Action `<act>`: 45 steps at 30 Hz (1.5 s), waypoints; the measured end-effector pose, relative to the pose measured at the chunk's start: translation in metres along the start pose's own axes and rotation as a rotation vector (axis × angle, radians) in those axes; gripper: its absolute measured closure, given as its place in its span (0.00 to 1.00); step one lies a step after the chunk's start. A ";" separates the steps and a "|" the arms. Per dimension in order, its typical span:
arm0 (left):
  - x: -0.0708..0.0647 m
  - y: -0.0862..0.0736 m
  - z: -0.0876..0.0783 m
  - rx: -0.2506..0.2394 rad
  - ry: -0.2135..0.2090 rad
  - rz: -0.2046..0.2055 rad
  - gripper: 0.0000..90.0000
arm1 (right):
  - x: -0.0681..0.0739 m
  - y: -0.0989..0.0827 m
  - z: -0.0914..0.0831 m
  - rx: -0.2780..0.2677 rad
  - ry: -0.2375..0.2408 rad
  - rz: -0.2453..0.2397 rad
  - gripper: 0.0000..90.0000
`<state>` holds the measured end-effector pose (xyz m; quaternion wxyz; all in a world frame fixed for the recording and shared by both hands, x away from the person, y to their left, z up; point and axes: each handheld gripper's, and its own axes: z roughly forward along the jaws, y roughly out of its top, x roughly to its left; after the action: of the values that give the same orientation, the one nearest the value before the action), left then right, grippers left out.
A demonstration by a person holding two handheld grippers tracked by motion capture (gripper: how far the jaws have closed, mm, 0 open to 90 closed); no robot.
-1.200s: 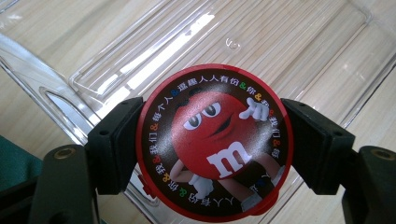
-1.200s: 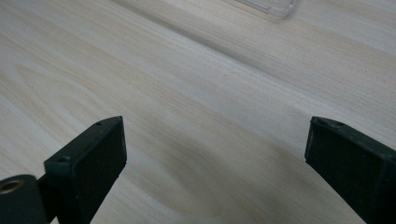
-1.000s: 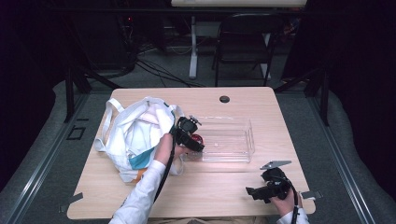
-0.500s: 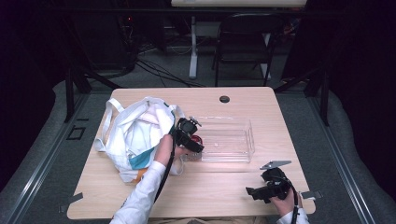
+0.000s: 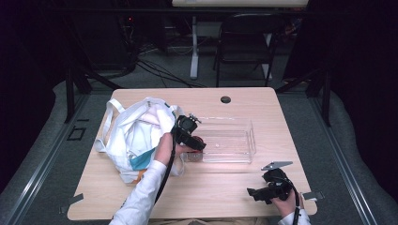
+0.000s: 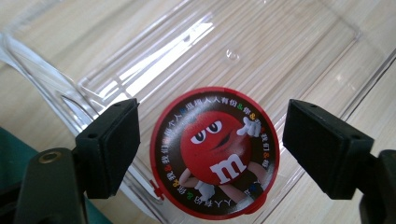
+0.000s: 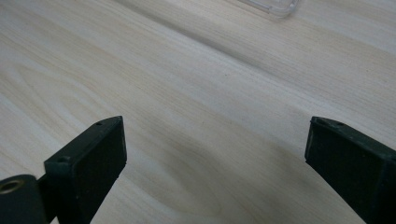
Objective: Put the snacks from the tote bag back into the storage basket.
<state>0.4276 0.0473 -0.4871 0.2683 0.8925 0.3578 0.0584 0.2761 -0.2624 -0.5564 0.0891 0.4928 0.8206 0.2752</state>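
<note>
Between open hand-held gripper (image 6: 210, 149) pads, candy tin (image 6: 215, 151)

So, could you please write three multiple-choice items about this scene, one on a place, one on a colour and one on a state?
1. Where does the round red-rimmed candy tin lie?
A. inside the white cloth bag
B. in the clear plastic tray
C. on the black folding chair

2. What colour is the cartoon figure on the tin's lid?
A. red
B. yellow
C. blue

3. How do the left tongs stand about the tin?
A. clamped tight on it
B. open, apart from it on both sides
C. shut above it

Key:
1 B, since in the left gripper view the tin rests at the near end of the clear plastic tray.
2 A, the figure is plainly red.
3 B, because a gap shows between each black pad and the tin's rim; the jaws have just been opening.
</note>
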 end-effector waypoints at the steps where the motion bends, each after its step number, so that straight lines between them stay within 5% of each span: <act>1: 0.000 0.001 -0.003 -0.003 0.003 0.001 0.20 | 0.000 0.000 0.000 0.000 0.000 0.000 0.06; 23: 0.024 -0.017 -0.075 -0.109 0.126 -0.038 0.09 | 0.000 0.000 0.000 0.001 0.001 0.005 0.06; 35: 0.045 -0.052 -0.107 -0.110 0.203 -0.090 0.07 | 0.000 0.000 0.000 -0.007 0.001 0.007 0.06; 45: 0.062 -0.093 -0.118 -0.110 0.270 -0.154 0.04 | 0.000 0.001 0.000 0.010 0.000 -0.005 0.06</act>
<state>0.3816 0.1959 -0.4407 0.2701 0.8305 0.4540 0.1766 0.2766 -0.2619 -0.5562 0.0875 0.4912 0.8232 0.2708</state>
